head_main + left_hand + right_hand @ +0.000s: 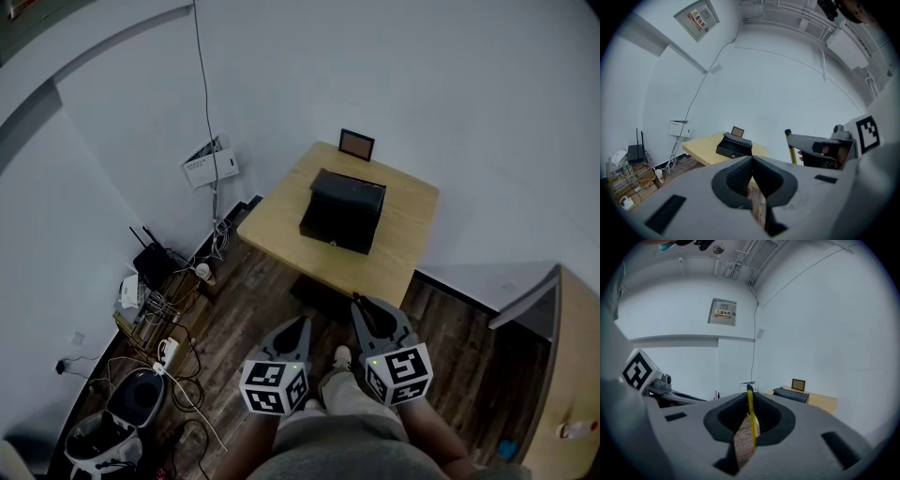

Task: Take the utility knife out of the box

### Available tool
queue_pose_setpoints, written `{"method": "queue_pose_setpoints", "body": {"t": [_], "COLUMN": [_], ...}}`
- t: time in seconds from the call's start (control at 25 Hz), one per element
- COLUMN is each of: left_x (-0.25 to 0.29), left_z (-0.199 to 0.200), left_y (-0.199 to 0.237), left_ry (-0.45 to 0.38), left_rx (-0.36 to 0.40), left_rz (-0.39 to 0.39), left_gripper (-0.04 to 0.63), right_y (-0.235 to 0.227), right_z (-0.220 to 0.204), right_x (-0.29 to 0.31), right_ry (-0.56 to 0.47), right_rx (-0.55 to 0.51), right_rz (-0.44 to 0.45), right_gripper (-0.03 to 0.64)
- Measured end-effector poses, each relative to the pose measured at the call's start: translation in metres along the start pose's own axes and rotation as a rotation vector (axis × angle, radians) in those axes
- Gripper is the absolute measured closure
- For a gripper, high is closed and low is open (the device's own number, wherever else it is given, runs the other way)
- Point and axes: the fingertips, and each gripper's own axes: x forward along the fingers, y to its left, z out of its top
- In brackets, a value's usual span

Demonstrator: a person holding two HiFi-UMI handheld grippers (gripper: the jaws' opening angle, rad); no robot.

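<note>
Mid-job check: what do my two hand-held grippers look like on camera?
They match. The left hand-held gripper and the right hand-held gripper have light grey moulded bodies that taper to dark, ribbed jaw pads. At the rear of each sits a white marker cube printed with black square patterns, left and right. No cables show on either.

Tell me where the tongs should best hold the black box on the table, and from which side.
Probably the lid's front lip, above the small clasp on the black box, coming from the table's near side: that face points towards the person.
</note>
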Motion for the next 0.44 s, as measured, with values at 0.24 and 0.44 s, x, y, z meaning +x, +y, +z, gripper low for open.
{"method": "queue_pose_setpoints", "body": {"t": [0.24,0.44], "left_x": [0.0001,0.0014], "left_z": [0.002,0.0011], "left_y": [-0.0007,-0.0034], "left_ry": [-0.002,-0.004], "left_rx": [0.004,0.009], "left_rz": [0.0,-0.001], "left_gripper": [0.592,0.592], "right_y": [0.0001,-0.0016], "right_z": [0.0029,0.0035], "right_x": [0.0003,-0.0004], "right_ry": [-0.006,-0.014], "right_rx": [0.002,0.002], "right_rz": [0.002,0.003], "right_gripper": [0.58,0.58]}}
